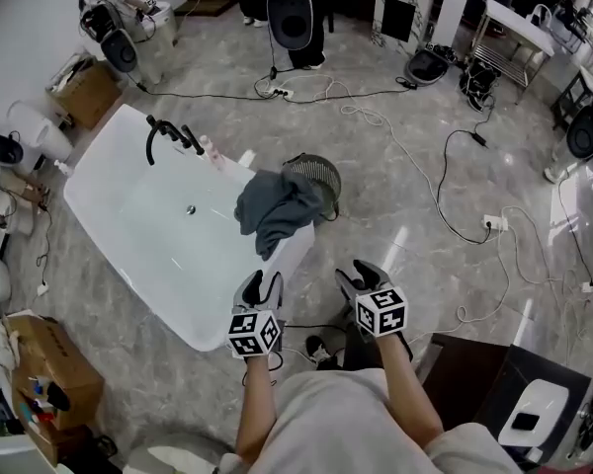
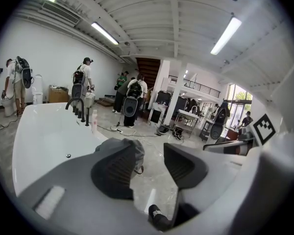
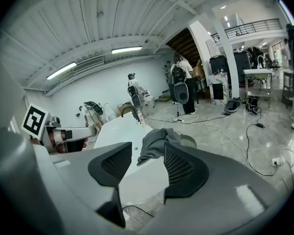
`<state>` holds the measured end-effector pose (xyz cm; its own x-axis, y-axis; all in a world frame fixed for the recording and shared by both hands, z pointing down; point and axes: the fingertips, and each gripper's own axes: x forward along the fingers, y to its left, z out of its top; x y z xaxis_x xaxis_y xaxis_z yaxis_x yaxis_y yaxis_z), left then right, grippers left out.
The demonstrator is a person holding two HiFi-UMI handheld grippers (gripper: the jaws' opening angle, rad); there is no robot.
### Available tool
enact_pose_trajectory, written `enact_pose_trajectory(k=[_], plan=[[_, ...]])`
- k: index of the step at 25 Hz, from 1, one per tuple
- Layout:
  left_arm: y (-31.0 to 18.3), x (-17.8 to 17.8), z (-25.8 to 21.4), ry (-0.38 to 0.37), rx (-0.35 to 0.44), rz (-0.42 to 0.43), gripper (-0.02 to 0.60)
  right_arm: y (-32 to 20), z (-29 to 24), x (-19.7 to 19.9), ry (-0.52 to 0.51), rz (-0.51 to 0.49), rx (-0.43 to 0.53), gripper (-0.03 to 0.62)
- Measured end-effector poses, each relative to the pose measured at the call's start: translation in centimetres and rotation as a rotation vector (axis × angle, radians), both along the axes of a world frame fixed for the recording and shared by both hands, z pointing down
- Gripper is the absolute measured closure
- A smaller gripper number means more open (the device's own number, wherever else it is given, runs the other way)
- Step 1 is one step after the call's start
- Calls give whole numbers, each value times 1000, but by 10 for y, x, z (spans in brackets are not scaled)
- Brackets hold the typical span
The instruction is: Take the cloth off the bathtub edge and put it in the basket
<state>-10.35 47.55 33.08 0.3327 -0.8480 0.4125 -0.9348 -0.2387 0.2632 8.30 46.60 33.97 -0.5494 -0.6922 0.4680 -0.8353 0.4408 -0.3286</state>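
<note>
Fingers (image 2: 112, 173) on the left gripper (image 1: 260, 284) are spread with nothing between them. Those on the right gripper (image 1: 364, 271) are likewise parted and empty. Both grippers point forward and somewhat down toward the cloth (image 1: 275, 210), which fits a reach that has not yet arrived. The grey cloth hangs over the edge of the bathtub (image 1: 138, 215) on the side nearest the basket, bunched on top with a tail drooping down the outer wall. It is untouched and well apart from either gripper. The heaped fold on the rim looks like the easiest place to pinch, since the drooping part lies close against the tub's side. Just behind the cloth, and seeming to touch it in the head view, a dark mesh basket (image 1: 318, 174) stands on the floor beside the tub's outer wall. With the basket that near, the carry should be short: a lift off the rim and a drop. In the right gripper view the cloth shows farther off in the gap between the fingers, so that gripper seems lined up for the grab. The left gripper view has it partly behind one finger. A black tap (image 1: 168, 138) stands at the tub's far end, and cables (image 1: 371, 117) trail over the marble floor beyond.
</note>
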Motion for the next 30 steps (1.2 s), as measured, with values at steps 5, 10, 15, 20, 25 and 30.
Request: enact_pose_trajectory(k=[5,10,15,20,25,30], plan=[[-32,31,12,47,-38,33,332,-29,15,6,-41,-69,-26,347],[-74,51,26,34,-98,27,293,-73,27,13,-48,-136,-50,303],[-116,69,22,-19,-130,17,293,-127,25,27,-97,-200,-69,303],[-145,77,15,-79,-179,27,276,-172,13,26,-113,-284,-53,303],[-151,91,11,-120,-192,9,276,-199,12,37,-117,-350,-64,303],[-151,86,15,-130,-197,-30,276,-203,16,34,-123,-389,-67,303]])
